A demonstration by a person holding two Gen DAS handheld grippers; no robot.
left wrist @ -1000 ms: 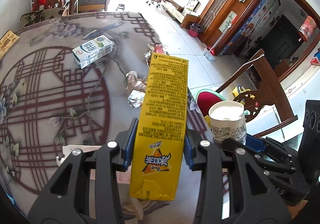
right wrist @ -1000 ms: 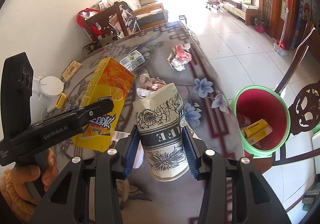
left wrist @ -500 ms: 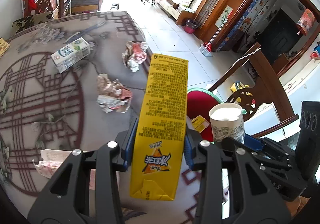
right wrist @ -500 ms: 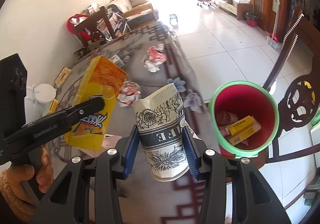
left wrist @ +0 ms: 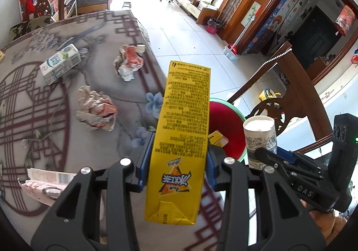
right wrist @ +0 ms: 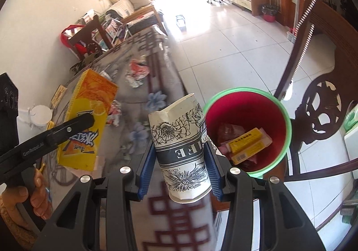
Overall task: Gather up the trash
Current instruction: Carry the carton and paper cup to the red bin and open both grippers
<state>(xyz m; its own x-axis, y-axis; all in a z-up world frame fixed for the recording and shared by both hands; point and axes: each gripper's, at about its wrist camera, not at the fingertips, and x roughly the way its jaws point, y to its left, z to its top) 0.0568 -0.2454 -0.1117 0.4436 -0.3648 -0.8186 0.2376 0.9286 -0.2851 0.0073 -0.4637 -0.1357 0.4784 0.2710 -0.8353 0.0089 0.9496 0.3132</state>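
My left gripper [left wrist: 176, 166] is shut on a tall yellow drink carton [left wrist: 183, 130], held upright over the table's right edge; it also shows in the right wrist view [right wrist: 87, 121]. My right gripper [right wrist: 179, 168] is shut on a crumpled white paper cup with black flowers [right wrist: 181, 145], just left of a red bin with a green rim [right wrist: 288, 125] on the floor. The cup also shows in the left wrist view [left wrist: 260, 136], beside the bin [left wrist: 226, 116]. The bin holds yellow boxes [right wrist: 246, 141].
On the patterned tablecloth [left wrist: 33, 98] lie two crumpled foil wrappers [left wrist: 96, 110] [left wrist: 128, 63], a white and green milk carton [left wrist: 60, 66] and a pink carton [left wrist: 44, 183]. A dark wooden chair [right wrist: 322, 103] stands right behind the bin.
Both grippers have moved right with their loads, toward the table edge. The bin is now nearer and larger in the right wrist view, right beside the cup.
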